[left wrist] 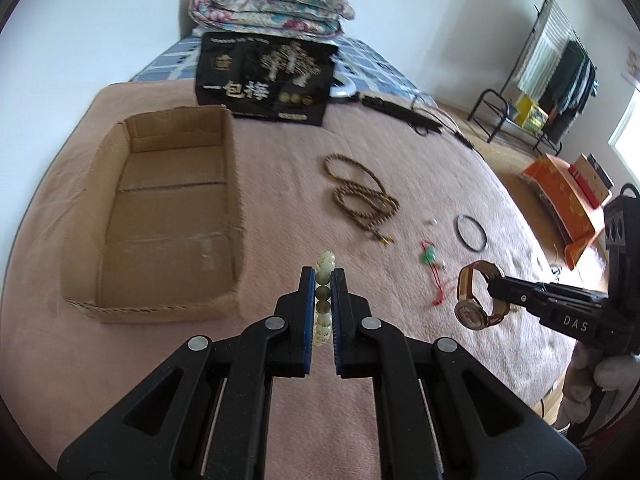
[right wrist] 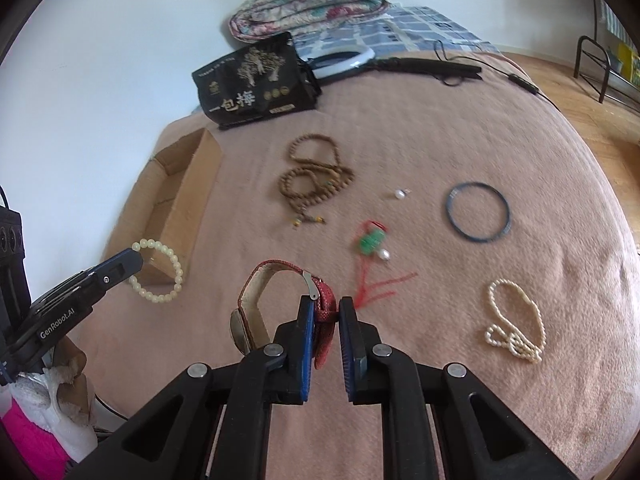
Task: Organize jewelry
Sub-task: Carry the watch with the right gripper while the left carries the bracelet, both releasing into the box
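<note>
The left gripper has its jaws clamped on a pale bead bracelet, with the cardboard box just to its left. The right gripper, jaws pinching a watch by the strap, is farther from the box.

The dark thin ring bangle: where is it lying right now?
The dark thin ring bangle lies flat on the pink blanket, right of centre in the right wrist view, between the green pendant on red cord and the white pearl necklace.
</note>
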Tool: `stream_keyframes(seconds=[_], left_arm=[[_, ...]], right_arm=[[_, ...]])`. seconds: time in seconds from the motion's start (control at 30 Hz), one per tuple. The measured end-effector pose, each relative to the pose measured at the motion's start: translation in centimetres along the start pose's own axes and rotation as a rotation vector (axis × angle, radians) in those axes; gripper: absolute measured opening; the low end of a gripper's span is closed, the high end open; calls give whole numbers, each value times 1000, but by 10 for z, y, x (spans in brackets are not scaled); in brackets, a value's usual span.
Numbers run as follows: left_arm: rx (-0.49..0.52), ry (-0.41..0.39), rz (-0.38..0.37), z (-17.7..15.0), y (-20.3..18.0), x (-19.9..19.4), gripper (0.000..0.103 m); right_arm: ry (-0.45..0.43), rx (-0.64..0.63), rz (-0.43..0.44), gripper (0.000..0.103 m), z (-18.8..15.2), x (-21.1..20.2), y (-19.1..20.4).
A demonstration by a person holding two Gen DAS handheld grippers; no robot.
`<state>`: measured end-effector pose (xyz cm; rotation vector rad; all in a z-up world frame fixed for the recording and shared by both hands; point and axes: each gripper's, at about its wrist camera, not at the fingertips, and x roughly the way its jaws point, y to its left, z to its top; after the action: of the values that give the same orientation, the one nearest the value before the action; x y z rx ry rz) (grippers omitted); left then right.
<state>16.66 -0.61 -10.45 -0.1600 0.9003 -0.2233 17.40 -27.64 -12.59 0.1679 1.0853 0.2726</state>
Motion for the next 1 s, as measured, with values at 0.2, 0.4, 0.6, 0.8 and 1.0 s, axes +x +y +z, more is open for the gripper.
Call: stream_keyframes(seconds=[0.2, 0.4, 0.6, 0.8, 1.0], left_arm=[[-69, -48, 46, 11, 41, -14, 5], [-146, -68, 89, 16, 81, -20, 5], [-190, -81, 125, 16, 110, -24, 5], [-224, -73, 152, 14, 131, -23, 5], [-219, -55, 170, 11, 140, -16, 5]], right_arm=[[-33, -45, 38, 10, 16, 5, 37], [-49, -78, 82, 10, 28, 16, 76], [-60, -104, 127, 10, 41, 30, 111], [-57, -130, 145, 10, 47, 49, 141], [-64, -177, 131, 10, 54, 71, 167]])
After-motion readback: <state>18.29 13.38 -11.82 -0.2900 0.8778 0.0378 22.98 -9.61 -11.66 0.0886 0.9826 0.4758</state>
